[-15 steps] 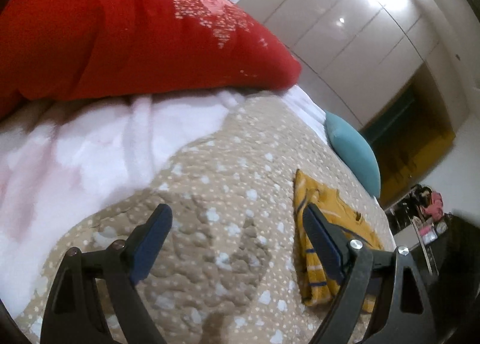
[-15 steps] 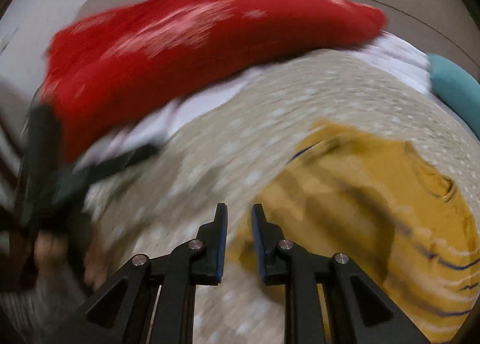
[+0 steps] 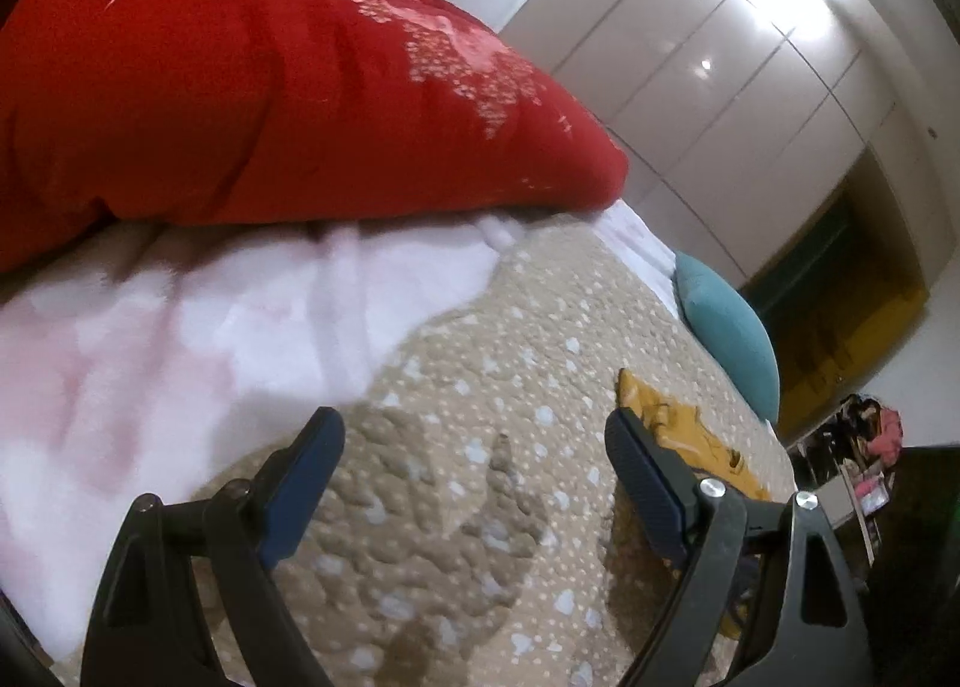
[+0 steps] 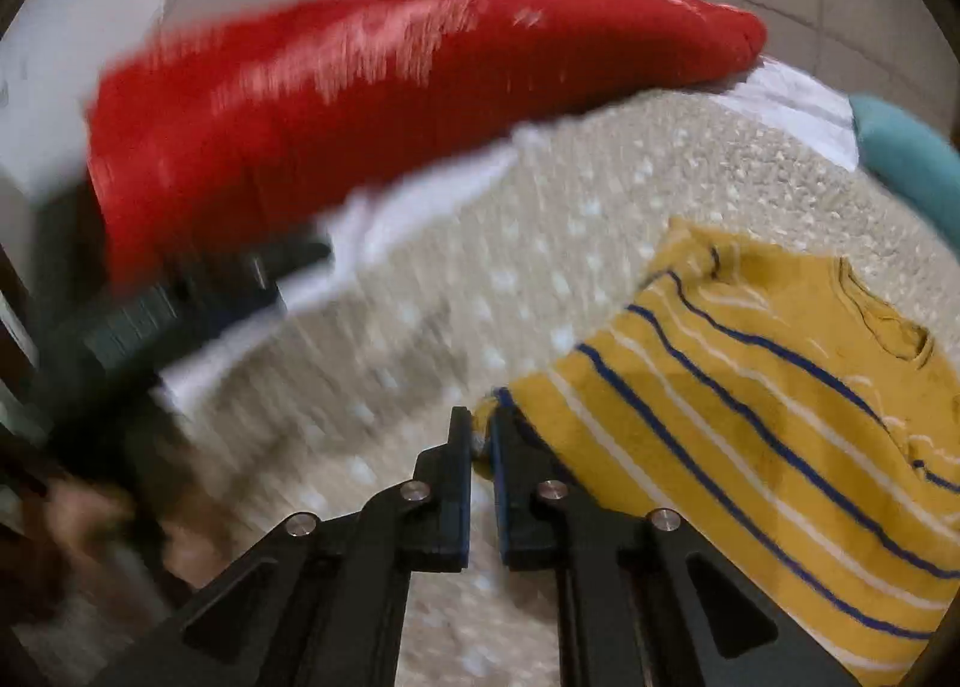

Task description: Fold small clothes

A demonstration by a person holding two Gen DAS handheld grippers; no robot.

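A small yellow shirt with blue and white stripes (image 4: 780,387) lies on the beige dotted quilt (image 4: 540,219). My right gripper (image 4: 480,435) is shut on the shirt's near left corner, and the cloth shows between the fingertips. In the left wrist view the shirt (image 3: 678,423) shows partly behind the right finger. My left gripper (image 3: 474,447) is wide open and empty above the quilt (image 3: 480,363), left of the shirt.
A big red pillow (image 3: 270,87) lies at the bed's head on a white-pink blanket (image 3: 180,339). A teal cushion (image 3: 729,339) sits at the far side. Wardrobe doors (image 3: 720,75) stand behind. The other hand-held gripper (image 4: 150,327) shows blurred at left in the right wrist view.
My right gripper has moved onto the shirt's corner and taken hold of it. The left gripper has shifted slightly, so less of the shirt shows.
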